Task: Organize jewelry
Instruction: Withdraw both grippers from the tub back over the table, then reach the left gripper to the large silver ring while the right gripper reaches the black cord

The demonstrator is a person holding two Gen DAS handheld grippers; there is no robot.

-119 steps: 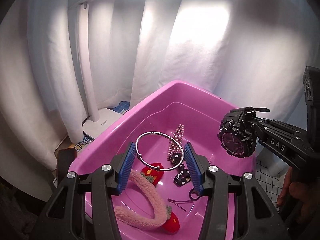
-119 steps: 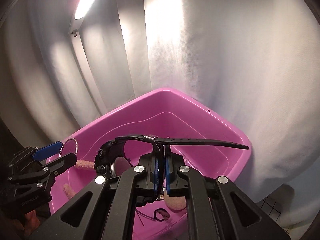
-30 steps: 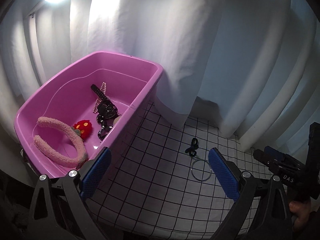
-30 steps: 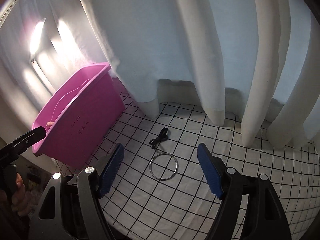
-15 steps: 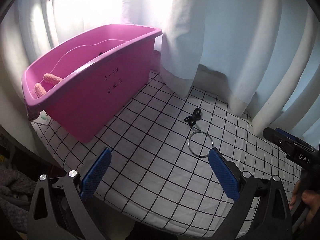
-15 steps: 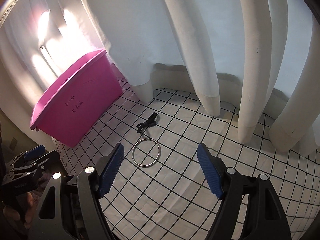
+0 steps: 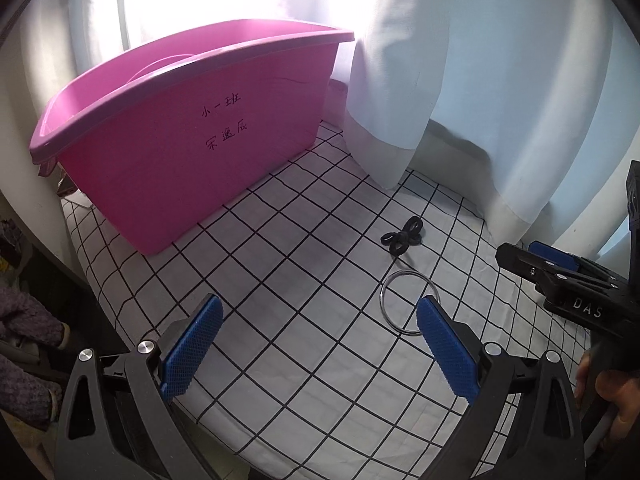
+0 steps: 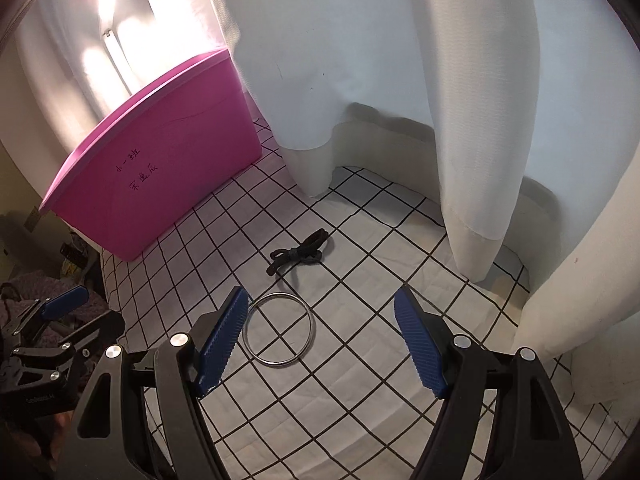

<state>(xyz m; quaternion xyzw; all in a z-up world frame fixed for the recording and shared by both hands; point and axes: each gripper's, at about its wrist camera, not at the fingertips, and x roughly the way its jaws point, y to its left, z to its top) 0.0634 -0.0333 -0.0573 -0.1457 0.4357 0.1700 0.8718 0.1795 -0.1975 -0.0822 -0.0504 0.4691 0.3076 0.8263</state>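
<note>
Now that both our grippers have come away from the pink tub [image 7: 192, 136] and dropped toward the checked cloth [image 7: 280, 280] on the table, the bangle and the watch we carried a few seconds ago are gone from our jaws, and we take them to be lying in the tub, though its inside is hidden from this low angle. That leaves two pieces on the cloth: a silver bangle [image 8: 280, 330] lying flat, and a black tied band [image 8: 300, 256] just beyond it, close but apart from it.

Our right gripper [image 8: 320, 344] has its jaws spread wide with nothing between the pads; the silver bangle sits just inside its left pad, so a small shift toward that side would centre it. Our left gripper [image 7: 320, 344] is equally spread and empty, with the same bangle beside its right pad. We judge the next pick to be this bangle, and only one of us needs it; the other could go for the black band.

Both grippers are converging on the same spot, so they could crowd each other. The bangle is thin and flat on soft cloth, so the pads may skate over it or pinch the fabric. White curtains [image 8: 460, 100] hang down to the cloth right behind the pieces, and their hems stand near the black band. The tub stands well off to the left, its handwritten side facing us, with bare cloth between.
</note>
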